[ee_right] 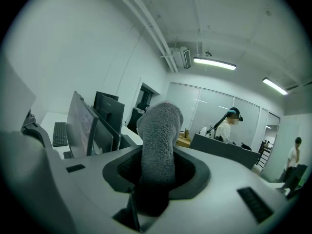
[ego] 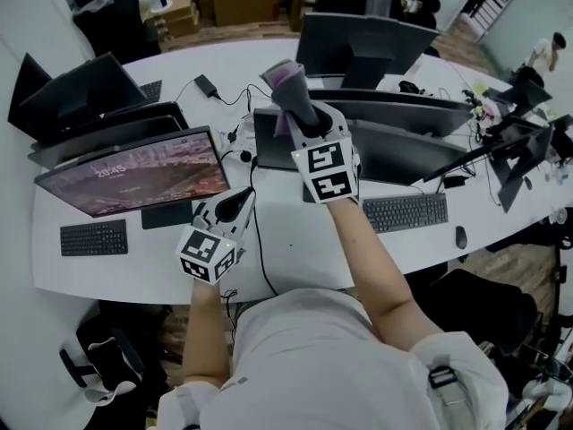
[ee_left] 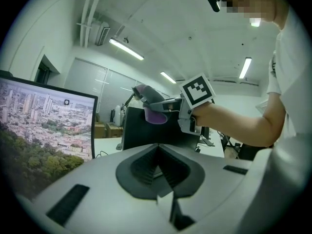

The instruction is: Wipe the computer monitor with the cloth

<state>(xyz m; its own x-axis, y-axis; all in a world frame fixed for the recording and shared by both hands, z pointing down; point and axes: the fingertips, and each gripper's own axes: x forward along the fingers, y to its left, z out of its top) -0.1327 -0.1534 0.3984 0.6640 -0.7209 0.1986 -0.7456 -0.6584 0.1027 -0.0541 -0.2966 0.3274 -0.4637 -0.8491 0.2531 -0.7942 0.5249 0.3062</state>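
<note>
— Gripping what, exactly?
— My right gripper was clamped on the cloth. Its jaws pinched the lower part, and the free end stood out past the tips, just above the top edge of the dark monitor in front of it.
— How would it handle?
— Soft, fleecy and light, I judged. It would flop and bunch rather than slip. Holding it low left a padded end to press on the glass. The screen I'd treat as fragile, so gentle pressure only.
— And the other one?
— My left gripper hung lower, jaws pressed together on nothing, with the lit monitor just to its left.
— Any writing?
— Only clock digits on the lit screen, seemingly 20:45, but too small to be sure. I could read no brand.
</note>
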